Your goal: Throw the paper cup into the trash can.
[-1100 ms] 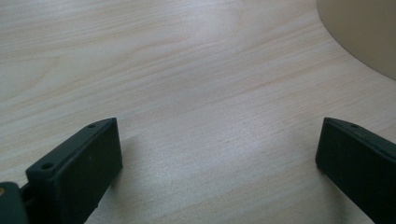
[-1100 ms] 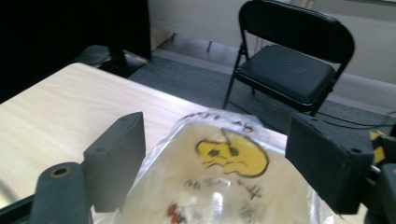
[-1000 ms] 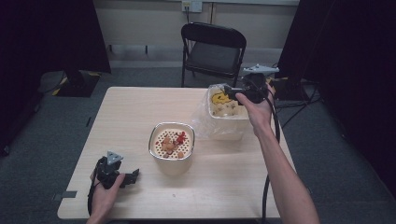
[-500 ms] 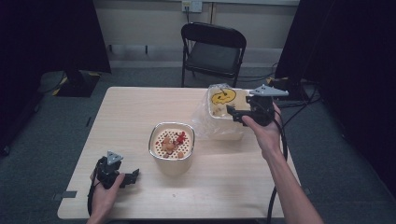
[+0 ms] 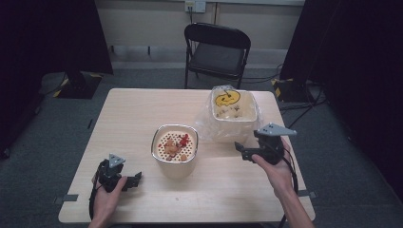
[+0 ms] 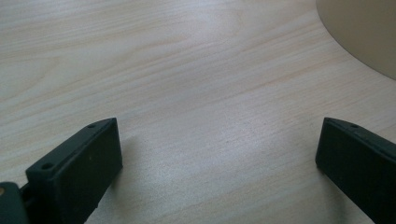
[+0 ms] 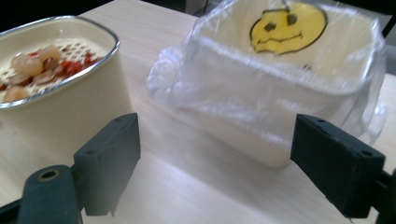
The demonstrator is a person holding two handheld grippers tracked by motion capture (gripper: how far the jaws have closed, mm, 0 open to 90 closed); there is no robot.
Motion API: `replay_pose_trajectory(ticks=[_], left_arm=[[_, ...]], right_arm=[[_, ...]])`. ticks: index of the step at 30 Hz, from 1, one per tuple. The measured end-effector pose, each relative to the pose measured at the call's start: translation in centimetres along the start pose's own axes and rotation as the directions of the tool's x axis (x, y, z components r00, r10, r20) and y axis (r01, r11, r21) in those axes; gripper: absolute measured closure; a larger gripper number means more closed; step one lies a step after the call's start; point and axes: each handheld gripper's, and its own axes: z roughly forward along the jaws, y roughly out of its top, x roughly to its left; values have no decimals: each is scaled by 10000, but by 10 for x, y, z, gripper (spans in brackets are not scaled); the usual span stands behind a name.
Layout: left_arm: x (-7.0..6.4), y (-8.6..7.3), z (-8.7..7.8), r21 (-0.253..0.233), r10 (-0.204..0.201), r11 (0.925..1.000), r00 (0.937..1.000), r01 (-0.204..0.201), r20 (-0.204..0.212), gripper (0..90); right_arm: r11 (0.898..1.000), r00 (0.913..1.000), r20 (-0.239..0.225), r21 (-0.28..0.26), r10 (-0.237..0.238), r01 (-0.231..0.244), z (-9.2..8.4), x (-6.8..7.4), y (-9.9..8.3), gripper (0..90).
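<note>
Currently the right gripper (image 5: pixel 240 151) hovers low over the table (image 5: pixel 142 109), near its right edge, just in front of the bag-lined bin (image 5: pixel 234 114). Its jaws have just been opening and now stand wide apart with nothing between them; in the right gripper view they frame bare wood, with the bin's near wall beyond them. The bin is a cream container lined with a clear plastic bag (image 7: pixel 177 79) bearing a yellow smiley print (image 7: pixel 287 25); the bag spills over the rim and onto the tabletop. It stands at the far right of the table.

Left of it, close but apart, stands the perforated container (image 5: pixel 175 151), cream with a metal rim, holding red and pale food scraps (image 5: pixel 177 144) on its holed insert.

The left gripper (image 5: pixel 134 179) rests at the near left corner, released, jaws wide over bare wood, empty. A black folding chair (image 5: pixel 216 52) stands behind the table.
</note>
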Motion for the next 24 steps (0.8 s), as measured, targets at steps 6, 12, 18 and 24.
replay_pose_trajectory(ticks=[6,12,18,24], left_arm=[[0,0,0,0,-2,10000,10000,2,-6,0],[0,0,0,2,-2,10000,10000,2,-5,0],[0,0,0,6,-1,10000,10000,1,-1,0],[0,0,0,2,-3,10000,10000,3,-6,0]], right_arm=[[9986,9999,-73,528,76,-72,6,2,-35,147],[9925,9995,-276,1216,143,-108,20,2,-79,151],[9813,9995,-180,1910,258,-219,40,-8,-104,140],[9710,9997,240,2390,-62,2,55,-10,-118,140]])
